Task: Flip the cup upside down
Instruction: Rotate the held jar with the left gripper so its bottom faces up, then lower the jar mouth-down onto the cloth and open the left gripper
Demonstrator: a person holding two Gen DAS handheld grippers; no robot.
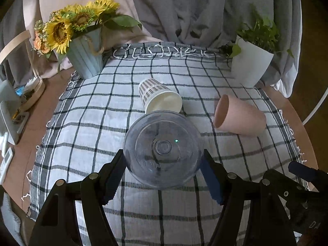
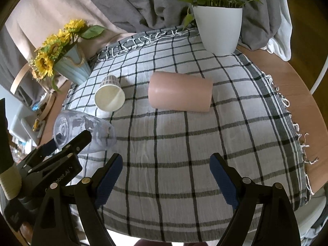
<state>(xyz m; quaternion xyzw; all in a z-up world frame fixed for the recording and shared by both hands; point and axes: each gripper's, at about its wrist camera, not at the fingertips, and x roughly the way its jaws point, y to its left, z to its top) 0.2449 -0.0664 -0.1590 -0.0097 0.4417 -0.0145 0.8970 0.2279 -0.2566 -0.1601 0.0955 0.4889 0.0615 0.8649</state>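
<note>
A clear plastic cup [image 1: 162, 149] lies on its side on the checked cloth, its base toward the left wrist camera. My left gripper [image 1: 163, 176] has its blue pads on either side of the cup's base, shut on it. The cup also shows in the right wrist view [image 2: 86, 131] with the left gripper [image 2: 61, 145] on it. A plaid paper cup [image 1: 158, 96] [image 2: 109, 96] and a pink cup [image 1: 238, 115] [image 2: 180, 91] lie on their sides farther back. My right gripper [image 2: 166, 176] is open and empty above the cloth's near part.
A blue pot of sunflowers [image 1: 85, 59] [image 2: 70, 67] stands at the back left. A white pot with a green plant [image 1: 251, 65] [image 2: 219, 28] stands at the back right. The cloth [image 2: 184, 143] covers a round wooden table [image 2: 303, 94]. Grey curtains hang behind.
</note>
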